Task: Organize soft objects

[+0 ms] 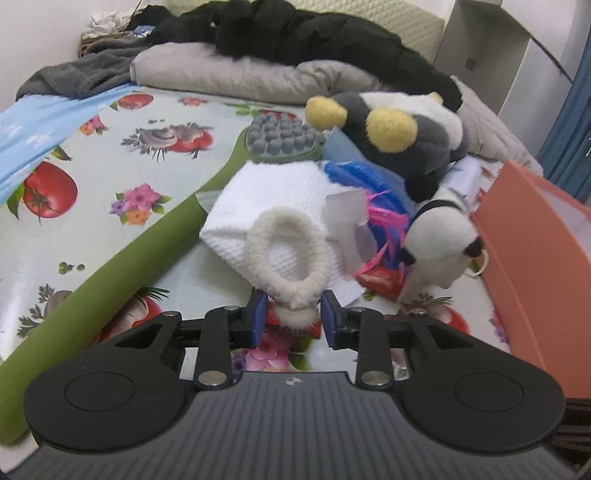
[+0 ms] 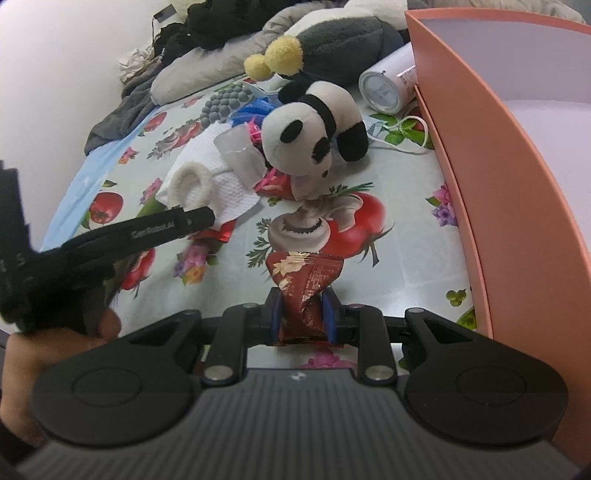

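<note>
We work on a bed covered by a printed sheet (image 1: 110, 170). An orange box (image 2: 517, 166) walls off the right side; pillows (image 1: 221, 74) and dark clothes (image 1: 295, 33) close the far edge. The near left of the sheet, beyond a long green massager (image 1: 122, 266), lies open, as does the strip between the pile and the box.

Our left gripper (image 1: 293, 319) has its fingers apart around the near end of a white fuzzy ring (image 1: 286, 254); the blue pads do not press it. The ring rests on a white cloth (image 1: 273, 195), mid-sheet.

Our right gripper (image 2: 304, 315) is clamped on a red wrapper (image 2: 304, 284), near the box wall.

Obstructions: a panda toy (image 2: 314, 136) stands between ring and box, touching pink and blue strips (image 1: 384, 221). A larger grey toy (image 1: 399, 136) lies behind it. A white bottle (image 2: 388, 88) lies against the box, with a white cord (image 2: 413, 129) beside it.
</note>
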### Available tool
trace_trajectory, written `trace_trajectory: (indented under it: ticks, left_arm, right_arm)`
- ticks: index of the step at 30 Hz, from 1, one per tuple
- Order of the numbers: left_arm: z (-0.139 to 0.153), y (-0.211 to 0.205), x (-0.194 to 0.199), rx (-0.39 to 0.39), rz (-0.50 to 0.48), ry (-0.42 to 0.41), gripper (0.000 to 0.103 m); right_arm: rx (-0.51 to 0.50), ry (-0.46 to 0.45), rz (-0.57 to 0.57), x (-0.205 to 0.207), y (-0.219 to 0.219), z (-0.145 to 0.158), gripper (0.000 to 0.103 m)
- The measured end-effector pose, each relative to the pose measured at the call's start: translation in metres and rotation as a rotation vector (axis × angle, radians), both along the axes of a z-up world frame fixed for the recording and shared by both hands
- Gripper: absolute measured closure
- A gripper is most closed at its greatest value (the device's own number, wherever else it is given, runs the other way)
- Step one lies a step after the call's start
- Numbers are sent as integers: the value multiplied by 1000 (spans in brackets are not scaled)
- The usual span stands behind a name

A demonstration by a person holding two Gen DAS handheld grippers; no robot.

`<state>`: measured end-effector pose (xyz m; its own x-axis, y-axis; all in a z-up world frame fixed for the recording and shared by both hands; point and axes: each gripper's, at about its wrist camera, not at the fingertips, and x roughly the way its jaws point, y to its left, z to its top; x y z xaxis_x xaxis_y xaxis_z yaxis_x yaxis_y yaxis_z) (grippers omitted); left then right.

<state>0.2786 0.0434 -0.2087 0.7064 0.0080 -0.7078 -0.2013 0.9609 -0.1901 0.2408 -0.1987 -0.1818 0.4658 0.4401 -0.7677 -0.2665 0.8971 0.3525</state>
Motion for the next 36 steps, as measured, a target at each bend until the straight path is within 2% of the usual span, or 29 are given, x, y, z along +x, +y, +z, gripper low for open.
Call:
trace_trajectory:
  ticks: [7, 11, 18, 21, 22, 23, 24, 26, 34, 36]
  left_arm:
    - [26, -7, -36, -48, -21, -37, 67]
    - [33, -14, -68, -81, -42, -25, 67]
    - [26, -22, -133, -107, -75, 31, 67]
    - [18, -16, -150, -108, -69, 73, 66]
    - [16, -14, -153, -111, -69, 87, 65]
    - [15, -11, -155, -111, -63, 94, 59]
    - [15, -8, -157, -109, -57, 99, 54]
    - [15, -3, -159, -115, -57, 103, 41]
    - [19, -11, -161, -36, -94, 96, 38]
    - [17, -13, -159, -12, -94, 98, 38]
  right_arm:
    - [0, -36, 8, -16, -1, 14, 76]
    - [-10, -43, 16, -34, -3, 17, 76]
    - [-58, -25, 14, -65, -6, 7, 76]
    - [-58, -7, 12, -75, -10, -1, 74]
    - [-48, -2, 9, -78, -12, -3, 72]
    - [-41, 11, 5, -79, -13, -4, 65]
    - [-40, 22, -2, -79, -14, -6, 51]
    - [-47, 13, -16, -82, -15, -6, 39]
    - [-51, -59, 5, -81, -6, -5, 41]
    - [-46, -61, 0, -79, -6, -7, 52]
